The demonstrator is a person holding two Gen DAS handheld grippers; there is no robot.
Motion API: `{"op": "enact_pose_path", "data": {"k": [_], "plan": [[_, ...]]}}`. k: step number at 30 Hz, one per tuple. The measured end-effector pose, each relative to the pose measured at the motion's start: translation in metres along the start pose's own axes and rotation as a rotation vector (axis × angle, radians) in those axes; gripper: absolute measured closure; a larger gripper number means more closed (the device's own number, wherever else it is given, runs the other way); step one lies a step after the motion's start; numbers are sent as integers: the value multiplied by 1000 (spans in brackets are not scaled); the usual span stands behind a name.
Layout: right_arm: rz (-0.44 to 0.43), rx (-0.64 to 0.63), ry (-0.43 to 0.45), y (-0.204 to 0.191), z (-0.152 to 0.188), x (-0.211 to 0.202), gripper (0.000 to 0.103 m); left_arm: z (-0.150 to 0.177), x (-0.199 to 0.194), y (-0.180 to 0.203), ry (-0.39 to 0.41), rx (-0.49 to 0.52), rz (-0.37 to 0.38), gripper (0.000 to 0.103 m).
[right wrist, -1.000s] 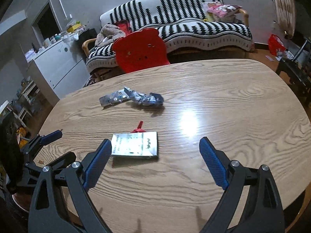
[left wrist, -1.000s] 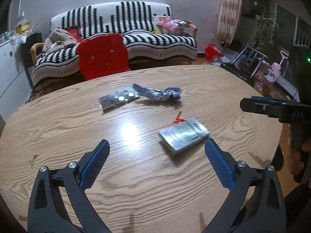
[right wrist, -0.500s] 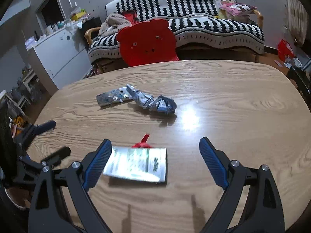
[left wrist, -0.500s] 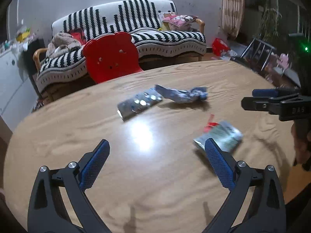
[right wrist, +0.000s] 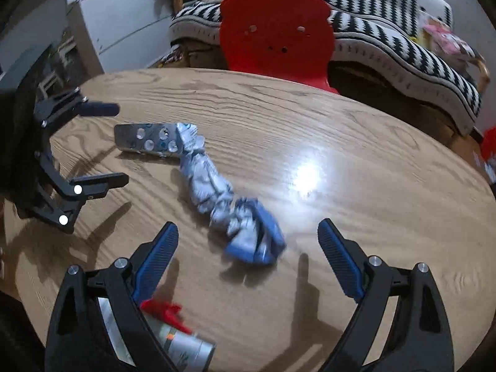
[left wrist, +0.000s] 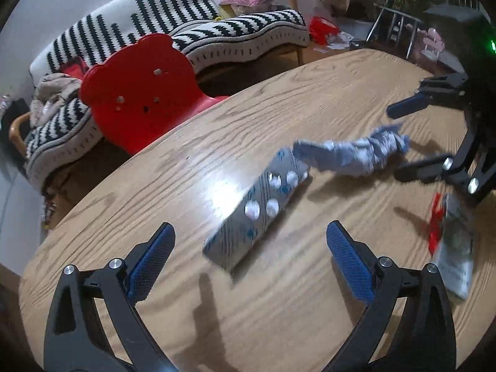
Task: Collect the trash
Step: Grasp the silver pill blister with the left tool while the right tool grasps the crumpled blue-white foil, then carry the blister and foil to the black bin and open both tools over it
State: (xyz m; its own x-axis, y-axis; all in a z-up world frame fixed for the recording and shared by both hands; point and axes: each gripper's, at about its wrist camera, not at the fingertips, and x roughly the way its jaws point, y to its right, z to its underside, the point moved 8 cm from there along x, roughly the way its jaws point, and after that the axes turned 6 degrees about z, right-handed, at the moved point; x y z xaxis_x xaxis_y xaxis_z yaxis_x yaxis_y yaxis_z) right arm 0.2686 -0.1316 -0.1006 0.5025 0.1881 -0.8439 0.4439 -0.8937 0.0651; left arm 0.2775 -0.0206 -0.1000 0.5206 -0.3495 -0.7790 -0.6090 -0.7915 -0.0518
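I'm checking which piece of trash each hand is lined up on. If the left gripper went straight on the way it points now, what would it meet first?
Most likely the blister pack, which lies flat on the table between the open fingers of the left gripper, just ahead of the tips. The crumpled wrapper lies beyond it. Depth is hard to judge here.

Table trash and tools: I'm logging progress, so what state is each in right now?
Left tool: open, empty.
Right tool: open, empty.
Blister pack: flat on table, partly used.
Wrapper: crumpled, touching the pack.
Sachet: lying flat, uncollected.
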Motion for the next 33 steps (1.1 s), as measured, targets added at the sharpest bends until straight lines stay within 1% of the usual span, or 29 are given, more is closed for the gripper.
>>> {"op": "enact_pose_path", "data": {"k": [1,4,6,7,8,9,11,12,13,15,18,20,22,24,26,28,30,33], "plan": [[-12,-19,-13,-3,-2,4,15,-2,3,-1,1,-4,7,8],[-17,-57,-30,-9,-2,15,27,-3,17,-2,-28,5,-3,9],[-8,-58,-10,-10,-3,16,42,-2,23,2,-43,15,-3,18],[-11,-55,-8,-12,-3,16,48,-3,25,4,-43,12,6,25],[-13,-47,-9,-13,-2,15,63,-3,25,3,-40,2,6,35],[-20,-40,-9,-14,-2,14,65,-4,25,4,-39,-9,10,41],[-18,-37,-5,-16,4,9,67,-4,22,3,-41,-33,4,68],[-12,-33,-1,-17,6,6,68,-3,21,2,-41,-41,-11,77],[-8,-17,3,-17,7,1,68,0,20,1,-50,-63,-14,81],[6,35,21,-14,13,-13,68,3,12,1,-43,-100,-21,81],[28,97,43,-10,22,-38,68,8,-4,6,-34,-127,-32,81],[50,141,68,-7,33,-65,68,11,-21,16,-26,-144,-46,81],[66,178,74,-3,46,-86,68,14,-42,29,-7,-160,-65,81],[99,216,70,-1,68,-110,68,18,-65,47,9,-174,-83,81],[117,246,64,-1,89,-129,68,23,-84,67,19,-184,-83,81],[146,290,74,2,118,-154,68,27,-103,92,36,-188,-92,81],[162,325,92,4,143,-177,68,29,-121,123,56,-189,-77,81],[167,391,116,9,182,-204,68,33,-132,154,57,-228,-57,81]]}}
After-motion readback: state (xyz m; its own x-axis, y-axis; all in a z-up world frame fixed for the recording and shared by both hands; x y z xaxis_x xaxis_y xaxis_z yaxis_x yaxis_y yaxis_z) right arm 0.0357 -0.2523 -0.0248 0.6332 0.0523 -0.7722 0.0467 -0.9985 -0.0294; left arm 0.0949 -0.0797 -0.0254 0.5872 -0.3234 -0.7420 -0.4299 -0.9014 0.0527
